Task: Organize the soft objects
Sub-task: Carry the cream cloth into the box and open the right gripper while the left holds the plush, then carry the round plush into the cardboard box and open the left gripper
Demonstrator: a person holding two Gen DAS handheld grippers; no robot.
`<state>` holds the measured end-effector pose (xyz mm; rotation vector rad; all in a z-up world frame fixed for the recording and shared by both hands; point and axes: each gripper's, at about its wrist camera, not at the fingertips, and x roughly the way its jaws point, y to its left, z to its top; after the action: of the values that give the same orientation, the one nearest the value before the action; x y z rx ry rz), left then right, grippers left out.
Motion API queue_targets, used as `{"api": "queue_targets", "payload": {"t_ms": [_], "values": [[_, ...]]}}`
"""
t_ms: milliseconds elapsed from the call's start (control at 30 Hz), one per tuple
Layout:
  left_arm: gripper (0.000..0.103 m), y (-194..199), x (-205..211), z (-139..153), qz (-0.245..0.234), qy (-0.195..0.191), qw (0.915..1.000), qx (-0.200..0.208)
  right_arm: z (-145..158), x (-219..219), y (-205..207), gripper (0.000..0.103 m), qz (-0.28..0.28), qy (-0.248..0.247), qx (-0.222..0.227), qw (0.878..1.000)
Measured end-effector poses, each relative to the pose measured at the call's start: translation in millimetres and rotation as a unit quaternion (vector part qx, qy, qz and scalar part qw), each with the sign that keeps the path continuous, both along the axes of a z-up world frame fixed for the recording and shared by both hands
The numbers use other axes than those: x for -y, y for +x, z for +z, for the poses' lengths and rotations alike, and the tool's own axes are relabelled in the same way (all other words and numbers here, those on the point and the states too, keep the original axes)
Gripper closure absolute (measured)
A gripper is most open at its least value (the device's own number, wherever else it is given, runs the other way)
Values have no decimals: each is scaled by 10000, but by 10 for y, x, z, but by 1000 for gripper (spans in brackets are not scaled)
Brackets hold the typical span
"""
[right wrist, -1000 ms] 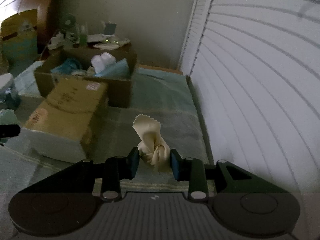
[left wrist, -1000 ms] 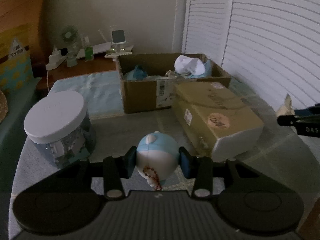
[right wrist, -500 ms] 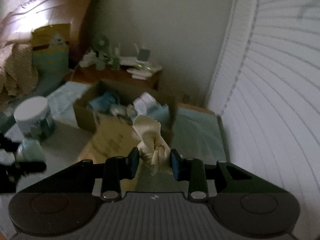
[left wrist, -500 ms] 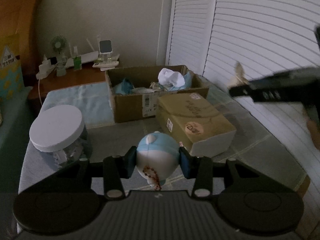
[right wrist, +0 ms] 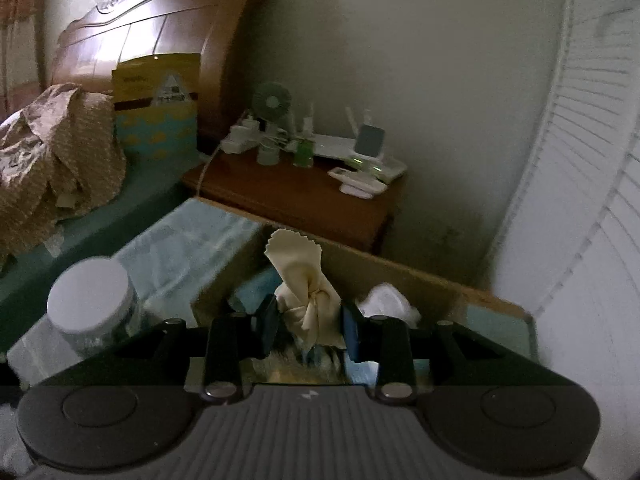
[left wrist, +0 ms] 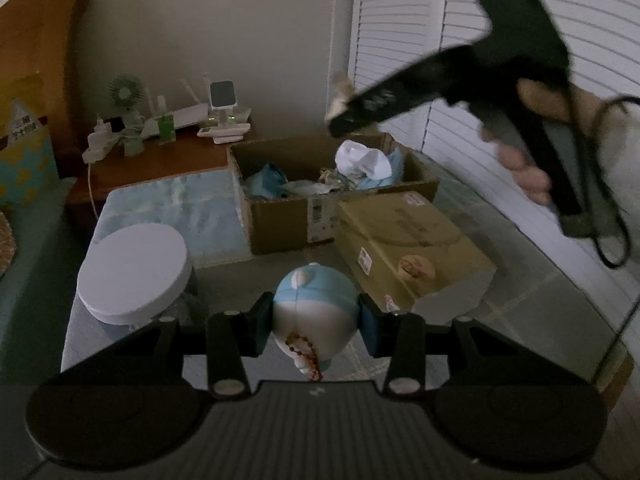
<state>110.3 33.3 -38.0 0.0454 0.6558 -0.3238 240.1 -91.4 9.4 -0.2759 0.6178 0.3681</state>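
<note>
While L tool [left wrist: 316, 322] pinches blue-white plush [left wrist: 314, 312], R tool [right wrist: 309, 322] pinches cream cloth [right wrist: 306, 284]; box [left wrist: 404, 252] labels unreadable.

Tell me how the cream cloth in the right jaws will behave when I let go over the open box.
The cream cloth looks knotted and limp, so it probably drops without rolling. It seems light and may drift. The open cardboard box lies below it.

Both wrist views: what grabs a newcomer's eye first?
The left gripper pinches a blue-and-white plush toy low in the centre of its view. The right gripper holds a knotted cream cloth above the open cardboard box, which already holds white and blue fabric.
</note>
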Motion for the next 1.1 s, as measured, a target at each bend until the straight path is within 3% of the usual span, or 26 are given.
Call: {"api": "queue_targets", "payload": {"t_ms": [100,167,367,733,867,1100], "values": [[60,28,-2,3,38,4,10000,2,-29,-80,160,52,109,84,-115,9998],[60,42,5,3,28,6,10000,-5,-51,-95,194,34,107,104,-146,9998],[60,89,43,10,-78,45,10000,-11,-86,98,8,2,-111,280,-144,9994],[60,387,143,176,-213,210,9994,187,-213,456,-633,0,-752,-107,-239,9968],[60,682,262,282,-227,314,9987,338,-250,532,-866,0,-839,-140,-225,9961],[56,1333,467,408,-76,155,9988,451,-278,598,-1061,0,-968,31,-282,9949]]}}
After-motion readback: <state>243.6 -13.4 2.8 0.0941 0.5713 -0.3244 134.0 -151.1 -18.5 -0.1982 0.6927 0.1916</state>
